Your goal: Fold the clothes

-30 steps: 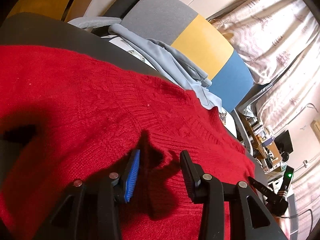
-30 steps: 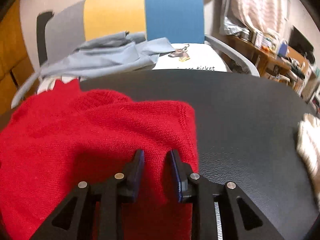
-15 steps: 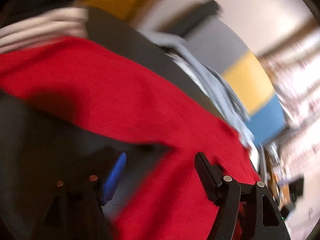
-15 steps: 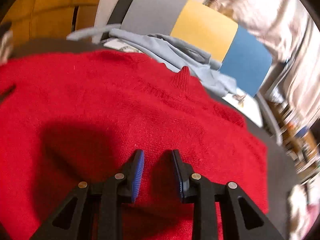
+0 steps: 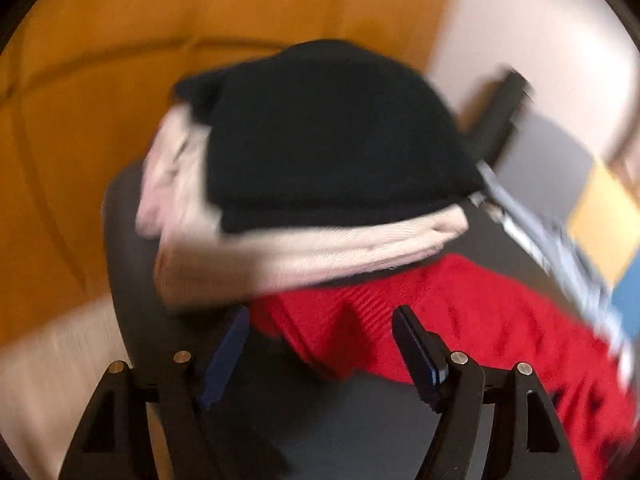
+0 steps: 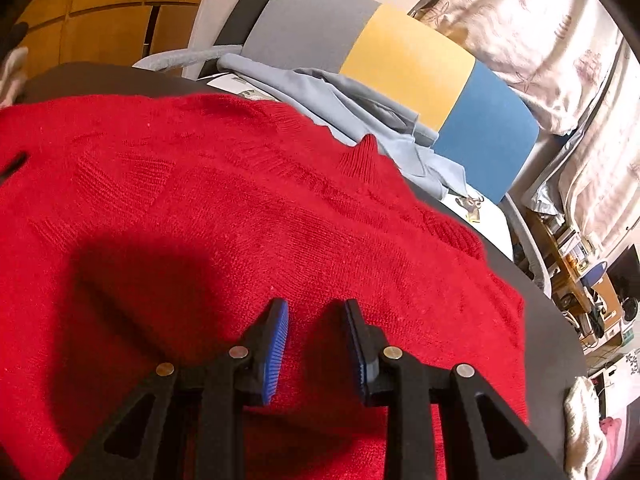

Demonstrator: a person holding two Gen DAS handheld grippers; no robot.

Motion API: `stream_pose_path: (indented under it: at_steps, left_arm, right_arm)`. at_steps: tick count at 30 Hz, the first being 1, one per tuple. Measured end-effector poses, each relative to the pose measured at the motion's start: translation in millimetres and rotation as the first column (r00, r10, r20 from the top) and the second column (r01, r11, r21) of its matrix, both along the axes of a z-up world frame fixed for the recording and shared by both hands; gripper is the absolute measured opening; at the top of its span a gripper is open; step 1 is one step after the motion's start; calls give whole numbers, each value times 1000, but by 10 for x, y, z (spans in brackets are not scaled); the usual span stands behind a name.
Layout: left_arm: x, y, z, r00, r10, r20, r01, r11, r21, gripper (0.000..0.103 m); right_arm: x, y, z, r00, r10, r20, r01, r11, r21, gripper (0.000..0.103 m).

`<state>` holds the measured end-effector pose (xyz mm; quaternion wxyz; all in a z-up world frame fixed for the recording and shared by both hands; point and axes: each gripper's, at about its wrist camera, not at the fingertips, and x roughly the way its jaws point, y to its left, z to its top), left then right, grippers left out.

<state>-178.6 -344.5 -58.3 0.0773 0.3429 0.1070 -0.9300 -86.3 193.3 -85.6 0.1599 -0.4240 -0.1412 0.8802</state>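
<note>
Left gripper [image 5: 320, 344] opening, nothing clamped, over red sweater [image 5: 460, 320] edge

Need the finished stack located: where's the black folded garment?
Left wrist view, centre: the black garment lies atop the cream garment, just beyond the red sweater.

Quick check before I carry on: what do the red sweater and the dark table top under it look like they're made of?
Red sweater: a knit, probably wool or acrylic yarn. Ribbed bands, stitch rows and a slightly fuzzy matte surface show in the right wrist view.

Table top: dark grey to black, smooth with a dull sheen and no visible grain; possibly a vinyl or leather-like covering or a laminate, but the look leaves that open.
</note>
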Motion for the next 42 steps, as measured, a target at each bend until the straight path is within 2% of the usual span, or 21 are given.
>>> stream_pose_path:
  at_steps: [2,3,5,7,9,11,12,13,14,15,18,20,22,24,26,29,31,35,38,42]
  left_arm:
    - [-46,101,10,992,-123,-4,122,988,-92,76]
    - [-69,159,11,982,-190,-2,187,972,-139,77]
    - [-153,286,-61,949,-310,46,313,923,-226,78]
    - [-233,356,-137,930,-355,98,368,885,-284,78]
    - [-356,336,-214,930,-341,138,368,882,-294,77]
    - [-470,262,-264,928,-327,178,363,901,-238,66]
    - [-501,249,-282,924,-328,196,369,899,-234,49]
    - [-511,261,-299,918,-335,212,383,887,-257,35]
    - [-522,273,-315,912,-342,229,398,874,-279,30]
    - [-531,278,-303,906,-347,244,408,869,-279,13]
    - [-558,275,-195,888,-363,283,429,875,-223,13]
    - [-576,256,-25,888,-361,286,419,890,-179,12]
    - [-608,239,170,878,-379,292,419,904,-88,12]
    - [-639,306,351,855,-412,315,432,902,8,12]
    - [-697,465,584,822,-461,335,454,885,106,12]
    - [-665,742,879,773,-541,332,470,840,272,12]
    - [-667,994,1071,748,-587,310,483,801,352,12]
    - [-771,1800,1368,685,-681,258,520,705,482,12]
    - [-893,2511,1548,635,-737,232,558,645,522,12]
    - [-964,3390,1564,563,-795,228,613,586,529,13]
  right_arm:
    - [10,6,5,1000,0,-1,0,1000,-7,28]
    - [6,11,6,1000,0,-1,0,1000,-9,28]
    - [-4,19,7,1000,1,-2,-1,1000,-9,28]
    - [-8,9,6,1000,1,0,-1,1000,-2,28]
    - [-8,-3,-1,1000,1,0,-1,1000,4,28]
    - [-7,-4,-3,1000,1,0,-1,1000,7,28]
    - [-8,-2,-5,1000,2,0,-2,1000,6,28]
    - [-8,0,-5,1000,2,0,-2,1000,6,28]
    - [-8,2,-5,1000,2,0,-2,1000,5,28]
    - [-8,5,-5,1000,2,0,-2,1000,4,28]
    - [-4,9,-1,1000,3,0,-3,1000,3,28]
    - [0,5,2,1000,3,-1,-3,1000,3,28]
    - [5,1,4,1000,3,-1,-3,1000,1,28]
    - [9,5,8,1000,4,-2,-4,1000,-2,28]
    - [12,15,14,1000,5,-3,-5,1000,-8,28]
    - [18,18,23,1000,5,-4,-5,1000,-16,28]
    - [19,32,31,1000,6,-6,-6,1000,-27,28]
    - [21,92,46,1000,6,-12,-7,998,-63,28]
    - [31,145,62,1000,4,-21,-6,994,-108,28]
    - [46,214,79,999,0,-35,-5,987,-160,28]
